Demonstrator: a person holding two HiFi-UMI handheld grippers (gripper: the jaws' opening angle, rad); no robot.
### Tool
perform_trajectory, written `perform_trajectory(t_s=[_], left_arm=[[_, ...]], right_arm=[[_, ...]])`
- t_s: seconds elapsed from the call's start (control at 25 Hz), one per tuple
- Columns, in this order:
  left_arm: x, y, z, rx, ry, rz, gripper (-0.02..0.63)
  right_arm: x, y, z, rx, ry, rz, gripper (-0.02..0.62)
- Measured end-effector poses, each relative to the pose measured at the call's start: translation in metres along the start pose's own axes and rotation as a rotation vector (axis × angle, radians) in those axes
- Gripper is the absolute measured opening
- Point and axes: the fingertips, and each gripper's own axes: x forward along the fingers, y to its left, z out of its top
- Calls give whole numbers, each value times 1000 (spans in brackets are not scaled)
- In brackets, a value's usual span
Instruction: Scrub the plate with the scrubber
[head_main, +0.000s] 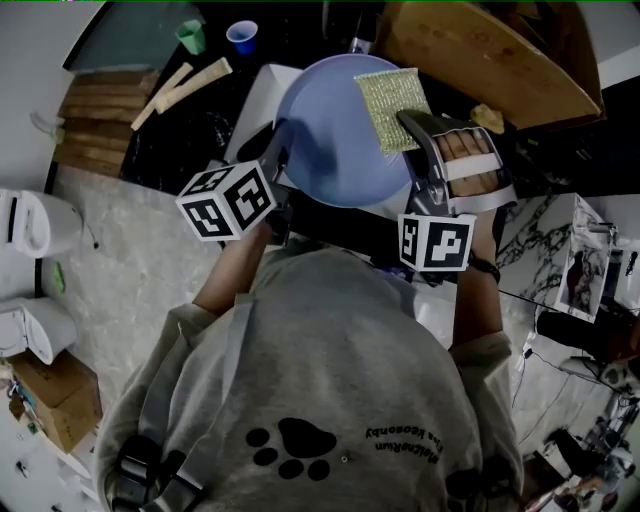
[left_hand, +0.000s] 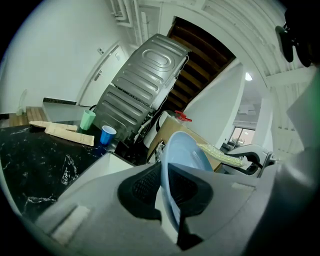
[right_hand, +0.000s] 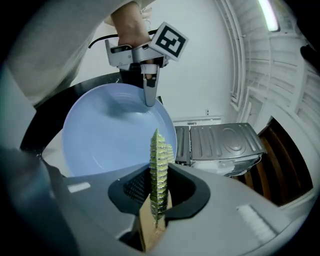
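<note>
Close under the head camera, I have the left tongs (head_main: 281, 165) pinching the near left rim of the plate (head_main: 330, 140). The right tongs (head_main: 415, 125) are clamped on the scrubber (head_main: 392, 105). From up here the scrubber lies flat across the plate's far right rim. I cannot tell whether it presses on the face or only covers it.

The left gripper view gives me what the head view hides. The plate (left_hand: 185, 150) stands on edge, and the left tongs (left_hand: 167, 185) nip its rim between the dark pads. Past the plate, the scrubber (left_hand: 220, 152) pokes out sideways from the right tongs (left_hand: 250, 156).

The right gripper view alone shows the scrubber (right_hand: 159, 170) edge-on, squeezed thin in the right tongs (right_hand: 157, 192). Behind it the plate's (right_hand: 110, 135) whole hollow face is turned my way. The left tongs (right_hand: 149, 95) come down onto its top rim, with a marker cube (right_hand: 169, 40) and a hand (right_hand: 129, 25) above them.

The plate hangs clear of the bench (head_main: 200, 130). Left of it, black bench top lies open as far as some pale strips (head_main: 185, 85). Beyond those stand a green cup (head_main: 190, 36) and a blue cup (head_main: 241, 37), well apart from the plate. Farthest off, a ribbed silver panel (left_hand: 145, 85) leans behind the cups.
</note>
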Motion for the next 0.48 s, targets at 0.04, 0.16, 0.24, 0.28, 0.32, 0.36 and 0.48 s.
perform_trajectory(t_s=[0.04, 0.16, 0.24, 0.28, 0.32, 0.36, 0.48], left_arm=[[0, -1, -1, -4, 3, -7, 23], [-1, -3, -1, -29, 8, -27, 24], [-1, -3, 0, -31, 9, -32, 26], [-1, -3, 1, -26, 9, -33, 28], [-1, -3, 2, -23, 9, -32, 29], [-1, -3, 3, -22, 9, -32, 29], [0, -3, 4, -25, 10, -36, 32]], right_arm=[[3, 4, -2, -20, 2, 11, 72], [11, 18, -10, -60, 15, 60, 72], [15, 26, -13, -58, 17, 96, 74], [18, 30, -14, -56, 17, 113, 74], [21, 34, -15, -56, 17, 130, 74], [24, 39, -17, -59, 21, 148, 74], [30, 52, -22, -56, 39, 196, 74]])
